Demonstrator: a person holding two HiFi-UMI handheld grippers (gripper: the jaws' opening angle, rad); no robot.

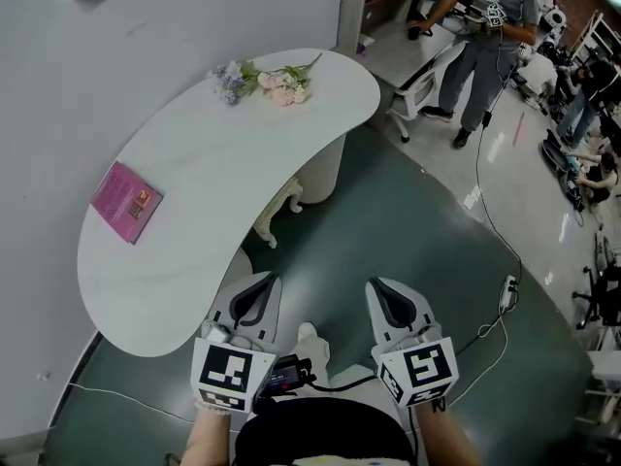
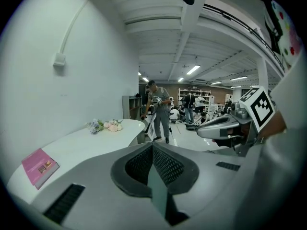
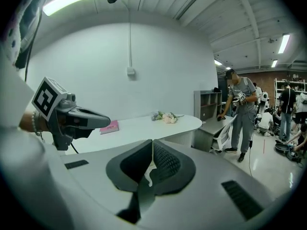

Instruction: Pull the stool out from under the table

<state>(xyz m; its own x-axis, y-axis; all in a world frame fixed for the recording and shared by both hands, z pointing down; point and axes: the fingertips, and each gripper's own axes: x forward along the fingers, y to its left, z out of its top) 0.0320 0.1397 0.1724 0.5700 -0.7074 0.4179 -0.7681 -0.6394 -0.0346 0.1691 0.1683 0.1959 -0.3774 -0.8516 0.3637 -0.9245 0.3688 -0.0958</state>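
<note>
While both jaws are closed on nothing, left gripper (image 1: 262,287), right gripper (image 1: 381,289), stool (image 1: 279,210) mostly hidden under table (image 1: 194,221).

no legible text anywhere; print on pink book (image 1: 126,202) too small

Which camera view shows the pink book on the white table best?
The head view: it looks down on the pink book, so its whole cover shows. The left gripper view shows it slanted, at the picture's lower left. The right gripper view shows only a thin pink strip.
</note>
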